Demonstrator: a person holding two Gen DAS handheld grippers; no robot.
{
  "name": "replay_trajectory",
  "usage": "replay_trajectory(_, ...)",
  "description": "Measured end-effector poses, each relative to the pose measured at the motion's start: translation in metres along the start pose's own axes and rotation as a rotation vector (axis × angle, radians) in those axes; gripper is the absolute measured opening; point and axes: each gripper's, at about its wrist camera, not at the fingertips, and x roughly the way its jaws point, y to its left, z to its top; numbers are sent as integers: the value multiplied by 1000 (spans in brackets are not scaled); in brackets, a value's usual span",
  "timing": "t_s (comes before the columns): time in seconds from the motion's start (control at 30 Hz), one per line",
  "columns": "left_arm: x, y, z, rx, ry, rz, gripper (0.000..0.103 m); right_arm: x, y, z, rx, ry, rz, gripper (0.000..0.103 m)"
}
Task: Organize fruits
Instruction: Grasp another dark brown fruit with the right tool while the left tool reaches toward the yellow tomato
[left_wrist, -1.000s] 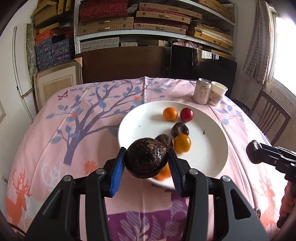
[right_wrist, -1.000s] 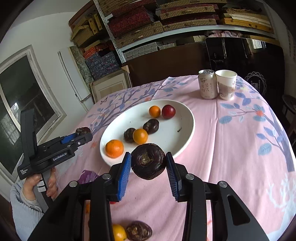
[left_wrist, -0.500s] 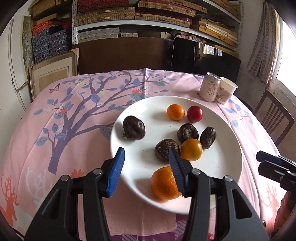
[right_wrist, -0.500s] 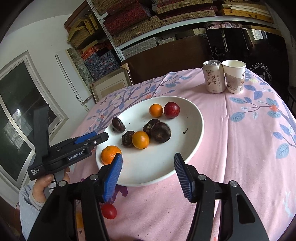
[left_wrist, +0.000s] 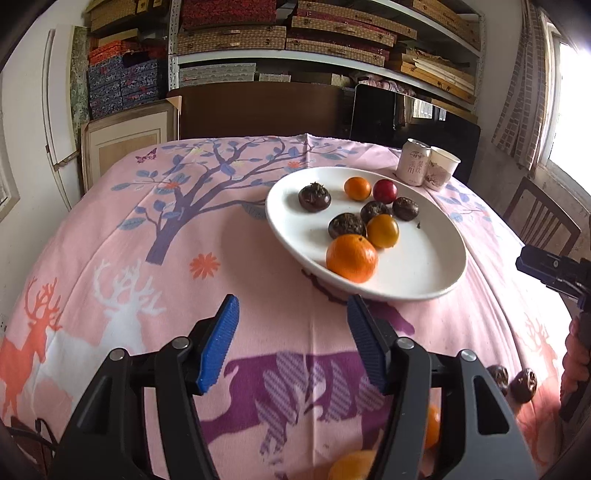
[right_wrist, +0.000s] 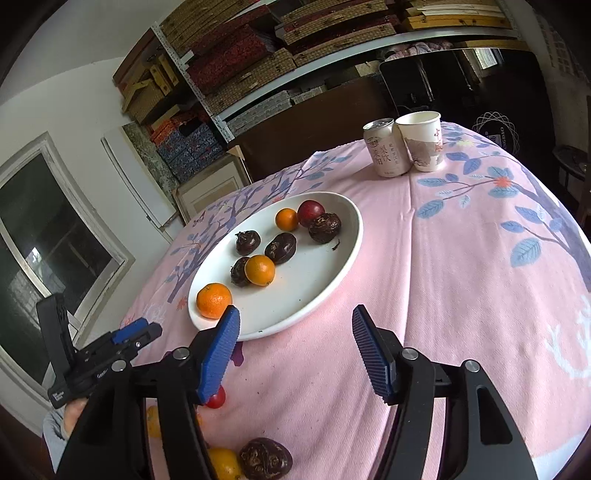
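A white plate holds several fruits: oranges, dark brown fruits and a red one. My left gripper is open and empty over the cloth, in front of the plate. My right gripper is open and empty, in front of the plate's near rim. Loose fruits lie on the cloth near me: dark ones, orange ones and a small red one.
A drink can and a paper cup stand behind the plate. The pink patterned tablecloth covers a round table. A wooden chair is at the right. Shelves and boxes line the back wall.
Both grippers let go of their dark fruits onto the plate, opened, and drew back toward the near side of the table.
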Motion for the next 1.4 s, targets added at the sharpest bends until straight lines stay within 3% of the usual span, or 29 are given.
replay_trajectory(0.13, -30, -4, -31, 17, -23, 1, 61, -16, -9, -19, 32, -11, 3, 65)
replay_trajectory(0.27, -55, -13, -54, 48, -48, 9, 73, -24, -11, -33, 30, -14, -11, 67)
replay_trajectory(0.47, -63, -28, -69, 112, -26, 41, 81, -37, -8, -52, 6, -16, -10, 70)
replay_trajectory(0.73, -46, -33, -75, 140, 101, 45, 84, -51, -8, -75, -15, 22, -7, 71)
replay_trajectory(0.87, -40, -29, -76, 125, 133, 52, 85, -55, -5, -84, -30, 50, -12, 77)
replay_trajectory(0.97, -35, -25, -77, 105, 160, 42, 93, -56, -1, -90, -61, 79, -37, 78)
replay_trajectory(1.1, -25, -31, -78, 136, 206, 21, 95, -55, 5, -102, -129, 133, -106, 78)
replay_trajectory(1.2, -17, -41, -81, 184, 246, 56, 95, -57, 11, -110, -191, 150, -150, 78)
replay_trajectory(1.4, -19, -42, -81, 198, 235, 72, 94, -50, 22, -115, -272, 190, -160, 71)
